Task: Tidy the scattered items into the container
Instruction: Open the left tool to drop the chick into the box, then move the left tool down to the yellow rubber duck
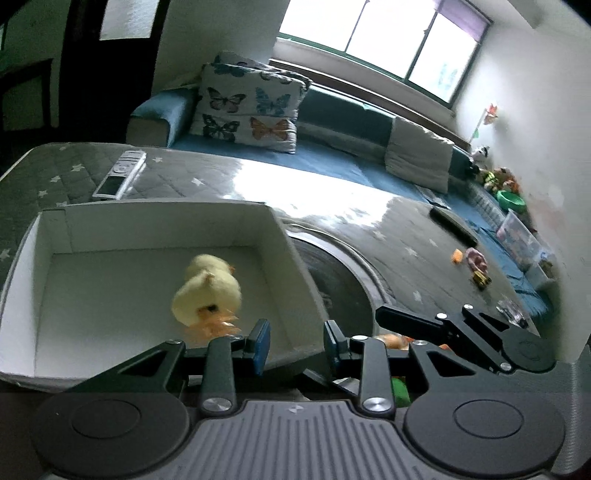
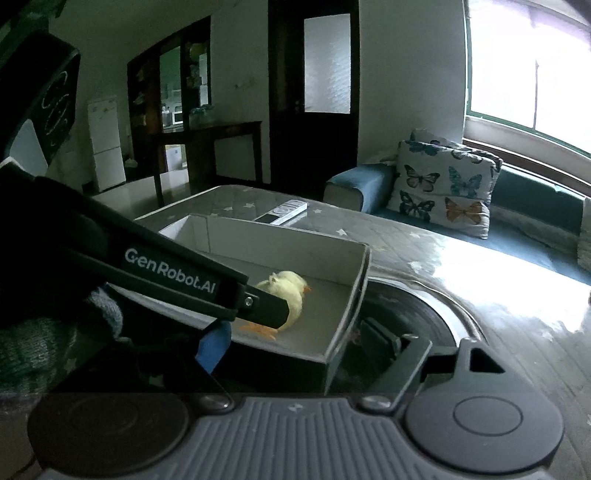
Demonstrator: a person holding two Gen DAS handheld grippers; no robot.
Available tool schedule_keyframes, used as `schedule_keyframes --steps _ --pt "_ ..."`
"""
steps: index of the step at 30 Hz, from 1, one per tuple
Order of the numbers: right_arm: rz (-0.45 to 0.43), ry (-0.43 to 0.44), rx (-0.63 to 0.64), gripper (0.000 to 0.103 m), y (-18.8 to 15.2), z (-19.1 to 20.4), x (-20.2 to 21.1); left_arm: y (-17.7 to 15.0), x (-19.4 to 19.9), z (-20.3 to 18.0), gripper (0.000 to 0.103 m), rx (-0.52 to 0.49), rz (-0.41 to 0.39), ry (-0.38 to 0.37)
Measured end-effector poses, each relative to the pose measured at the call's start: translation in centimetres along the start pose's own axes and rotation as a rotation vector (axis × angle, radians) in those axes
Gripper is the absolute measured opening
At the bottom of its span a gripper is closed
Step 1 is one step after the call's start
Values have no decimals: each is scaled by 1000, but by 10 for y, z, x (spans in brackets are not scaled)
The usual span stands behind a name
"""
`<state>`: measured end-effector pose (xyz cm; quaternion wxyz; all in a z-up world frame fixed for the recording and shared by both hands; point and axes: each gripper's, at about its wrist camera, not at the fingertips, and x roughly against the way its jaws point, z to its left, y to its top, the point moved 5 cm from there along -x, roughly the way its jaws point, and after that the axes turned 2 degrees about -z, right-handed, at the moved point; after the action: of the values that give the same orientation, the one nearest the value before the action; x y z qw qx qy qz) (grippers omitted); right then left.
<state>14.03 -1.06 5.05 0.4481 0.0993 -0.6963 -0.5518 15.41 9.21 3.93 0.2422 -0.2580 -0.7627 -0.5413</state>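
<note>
Blue-padded fingers point(image 1: 259, 345) of my left gripper point(image 1: 297, 347) stand apart and released at the near edge of a white box point(image 1: 22, 258), holding nothing. Inside the box, a yellow plush duck point(image 1: 207, 291) lies tipped over on the floor of the container, its orange feet toward the near wall. My right gripper point(image 1: 454, 332) reaches in from the right in the left wrist view, low beside the box; its fingertips are hidden, so I cannot tell whether it is released or clenched. From the right wrist view, my left gripper crosses the foreground as a dark bar, partly covering the duck. Orange and green toys point(image 1: 397, 341) peek out just beneath the two grippers, too hidden to identify. Box and grippers are over a grey, star-patterned desk point(image 1: 207, 177). A white remote control point(image 1: 120, 173) rests on the desk beyond the box. Well apart, toward the far right of the desk, lie a small orange piece point(image 1: 458, 255), a pink toy point(image 1: 475, 258), a yellow toy vehicle point(image 1: 481, 278) and a dark remote point(image 1: 453, 225). Behind the desk runs a blue sofa point(image 1: 332, 155) with a butterfly-print cushion point(image 1: 251, 107) under a bright window point(image 1: 384, 33).
</note>
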Motion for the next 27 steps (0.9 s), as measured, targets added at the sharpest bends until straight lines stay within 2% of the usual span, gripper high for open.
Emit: schedule_keyframes --steps 14,27 --pt "15 -72 -39 82 -40 -10 45 -37 0 -28 34 -23 55 -49" --pt "76 -188 -114 82 -89 -36 75 -68 -17 -58 34 -52 154 -128"
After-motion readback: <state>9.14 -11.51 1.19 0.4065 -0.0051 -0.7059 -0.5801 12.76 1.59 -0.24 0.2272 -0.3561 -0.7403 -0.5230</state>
